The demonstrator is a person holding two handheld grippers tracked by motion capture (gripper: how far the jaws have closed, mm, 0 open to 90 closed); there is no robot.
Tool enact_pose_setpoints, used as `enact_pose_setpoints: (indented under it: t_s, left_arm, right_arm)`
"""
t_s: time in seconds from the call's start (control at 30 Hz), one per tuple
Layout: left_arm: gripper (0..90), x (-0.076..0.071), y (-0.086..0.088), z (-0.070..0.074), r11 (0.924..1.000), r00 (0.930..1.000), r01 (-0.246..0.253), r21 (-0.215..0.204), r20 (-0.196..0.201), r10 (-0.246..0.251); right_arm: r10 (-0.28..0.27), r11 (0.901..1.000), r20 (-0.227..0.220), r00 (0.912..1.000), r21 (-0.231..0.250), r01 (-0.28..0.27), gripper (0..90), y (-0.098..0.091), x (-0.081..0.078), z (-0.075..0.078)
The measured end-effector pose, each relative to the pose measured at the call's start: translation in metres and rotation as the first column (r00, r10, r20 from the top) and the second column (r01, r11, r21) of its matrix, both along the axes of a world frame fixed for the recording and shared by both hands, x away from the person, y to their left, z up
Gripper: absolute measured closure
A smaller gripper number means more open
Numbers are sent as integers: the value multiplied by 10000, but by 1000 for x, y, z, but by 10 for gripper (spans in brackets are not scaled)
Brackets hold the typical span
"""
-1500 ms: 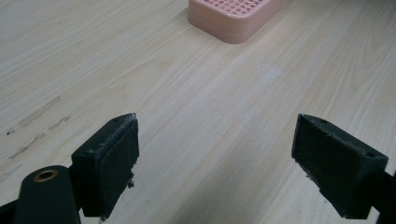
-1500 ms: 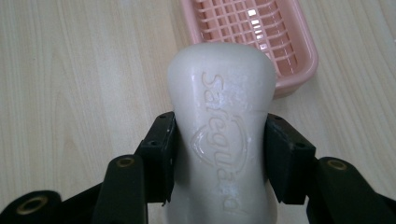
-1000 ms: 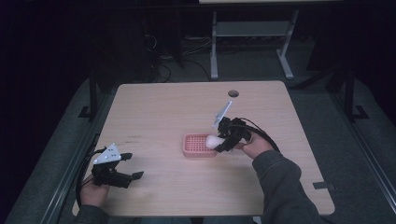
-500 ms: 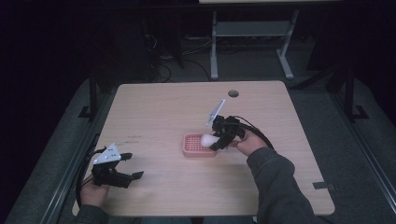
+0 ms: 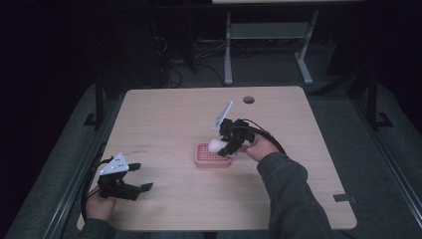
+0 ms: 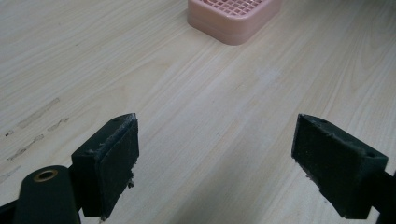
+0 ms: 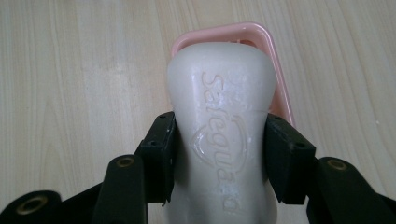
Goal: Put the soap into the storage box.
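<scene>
The right gripper (image 7: 219, 154) has carried the white embossed soap (image 7: 224, 135) over the pink tray (image 5: 213, 156), clamping it; the left gripper (image 6: 219, 158) rests wide on the pale wooden table (image 5: 164, 119), the room dark.

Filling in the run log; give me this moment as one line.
right claw: shut on soap bar, above pink soap dish | left claw: open, empty, near table edge

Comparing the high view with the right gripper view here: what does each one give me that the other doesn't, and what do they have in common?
High view alone: the whole table, the person's two forearms, and the left gripper, open near the table's front left corner. Right gripper view alone: the embossed Safeguard lettering on the soap, and both pads pressed against the soap's sides. Both: the right gripper shut on the white soap, held over the pink dish, with the wooden tabletop underneath.
</scene>
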State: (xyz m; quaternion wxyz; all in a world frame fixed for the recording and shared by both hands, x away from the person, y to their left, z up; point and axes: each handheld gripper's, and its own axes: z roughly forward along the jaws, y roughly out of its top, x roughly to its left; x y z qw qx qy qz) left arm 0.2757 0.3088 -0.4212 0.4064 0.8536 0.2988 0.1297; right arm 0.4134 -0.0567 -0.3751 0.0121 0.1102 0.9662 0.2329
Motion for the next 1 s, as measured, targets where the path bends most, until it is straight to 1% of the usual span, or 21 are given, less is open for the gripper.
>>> enact_pose_setpoints:
  t_s: [0.2, 0.43, 0.63, 0.73, 0.83, 1.0]
  left_arm:
    - [148, 0, 0, 0, 10000, 10000, 5, -6, 5, -5]
    - [148, 0, 0, 0, 10000, 10000, -6, -11, -11, 6]
    - [148, 0, 0, 0, 10000, 10000, 8, 1, 6, -8]
    - [148, 0, 0, 0, 10000, 10000, -4, -9, -10, 4]
    - [148, 0, 0, 0, 10000, 10000, 36, 47, 11, -36]
    - [148, 0, 0, 0, 10000, 10000, 21, 36, 8, -21]
  right_arm:
    - [125, 9999, 52, 9999, 4, -125, 488, 8, 2, 1]
    - [96, 9999, -75, 9999, -142, -97, 488, 13, 6, -7]
    - [113, 9999, -126, 9999, -116, -115, 487, 17, 9, -13]
    - [76, 10000, -211, 9997, 18, -76, 487, 18, 11, -15]
    - [66, 9999, -268, 9996, -101, -68, 487, 19, 12, -19]
    - [25, 10000, -353, 9994, -74, -28, 487, 20, 15, -23]
